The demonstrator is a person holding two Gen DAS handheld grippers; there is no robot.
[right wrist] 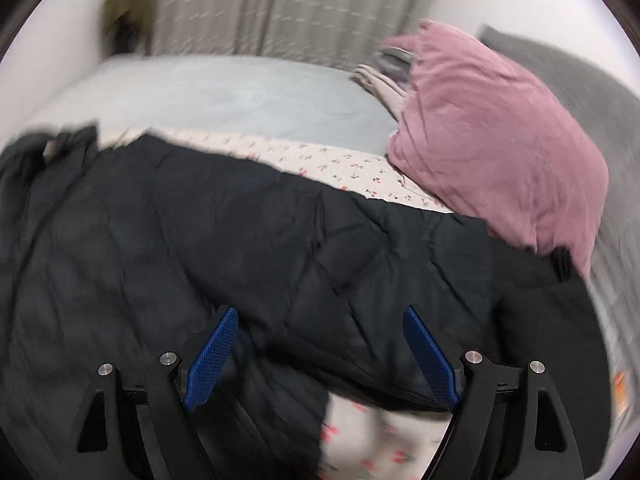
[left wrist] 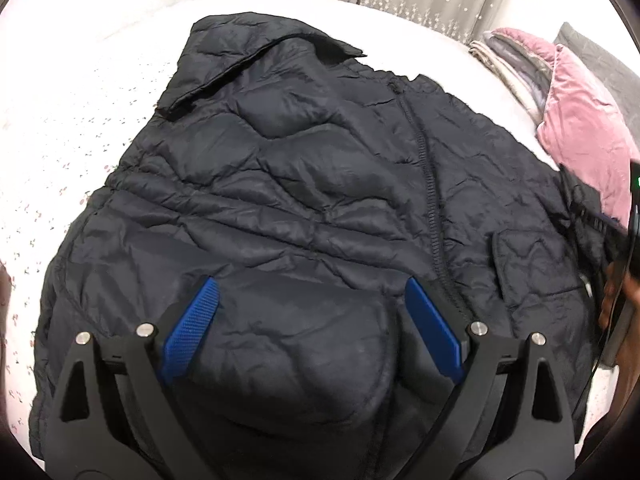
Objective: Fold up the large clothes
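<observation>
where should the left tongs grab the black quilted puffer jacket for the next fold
Take the puffy sleeve end lying on top of the black quilted puffer jacket, right between the open left tongs. Come straight down from above and pinch its raised bulge: it stands proud of the flat body, so the blue pads can likely close around it.

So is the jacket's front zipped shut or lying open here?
Zipped shut: on the black jacket the zipper runs closed down the front in the left wrist view, with no lining showing.

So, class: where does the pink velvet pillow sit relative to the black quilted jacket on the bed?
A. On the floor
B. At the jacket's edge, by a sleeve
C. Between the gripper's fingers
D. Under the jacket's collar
B: the pink velvet pillow rests on the bed at the edge of the black quilted jacket, beside its sleeve.
</observation>
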